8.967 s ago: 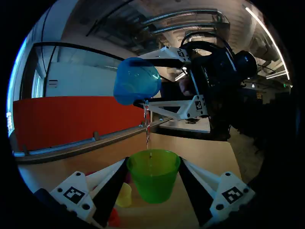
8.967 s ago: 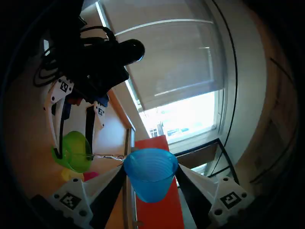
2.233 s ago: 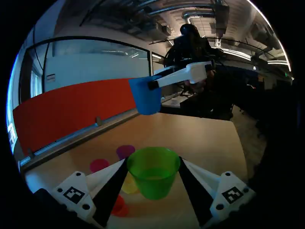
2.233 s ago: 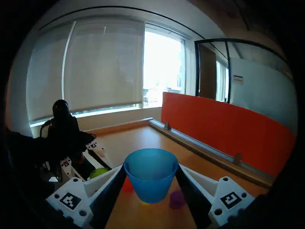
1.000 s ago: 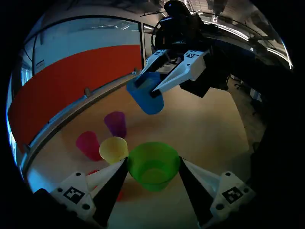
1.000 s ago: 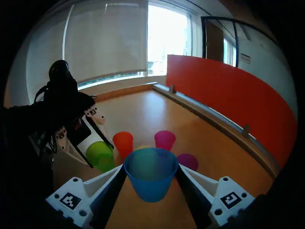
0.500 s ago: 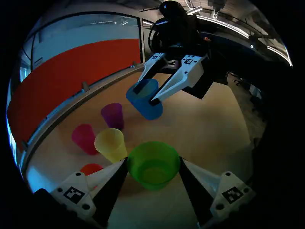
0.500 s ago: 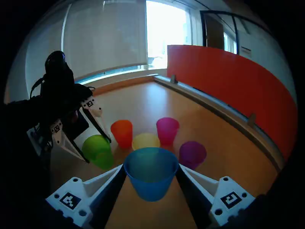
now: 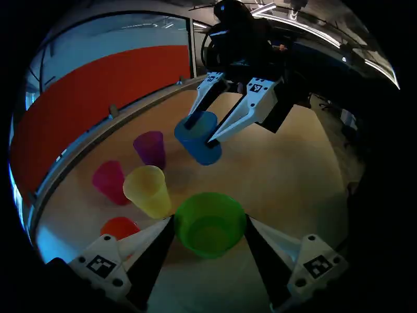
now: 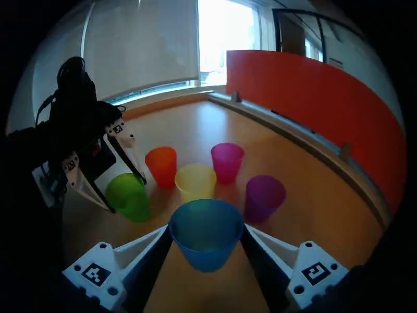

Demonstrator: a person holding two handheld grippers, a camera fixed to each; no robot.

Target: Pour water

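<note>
The left gripper point(image 9: 208, 223) is clamped on a green cup point(image 9: 210, 237), one finger against each side of the wall just below the rim. In the right gripper view this cup hangs low over the wooden desk point(image 10: 208, 130) at the left end of a group of cups and is tipped a little. Whether its base touches the wood cannot be told. Its bottom looks pale, too dim to say what lies in it.

The right gripper point(image 10: 206, 229) grips a blue cup point(image 10: 207, 245) the same way, with both fingers pressed on its sides. In the left gripper view the blue cup is tilted with its mouth toward the upper left. It is held over the open middle of the desk, beyond the green cup and apart from it.

Four more cups stand upright on the desk. An orange cup point(image 10: 162, 164) is just beside the green one. A yellow cup point(image 10: 195, 182) stands between the orange cup and a pink cup point(image 10: 227, 161), a little nearer the blue cup. A purple cup point(image 10: 264, 195) stands closest to the desk edge that carries a rail and a red divider point(image 10: 323, 99). Past the far edge of the desk is a bright window point(image 10: 224, 36) with a lowered blind point(image 10: 140, 47) beside it.
</note>
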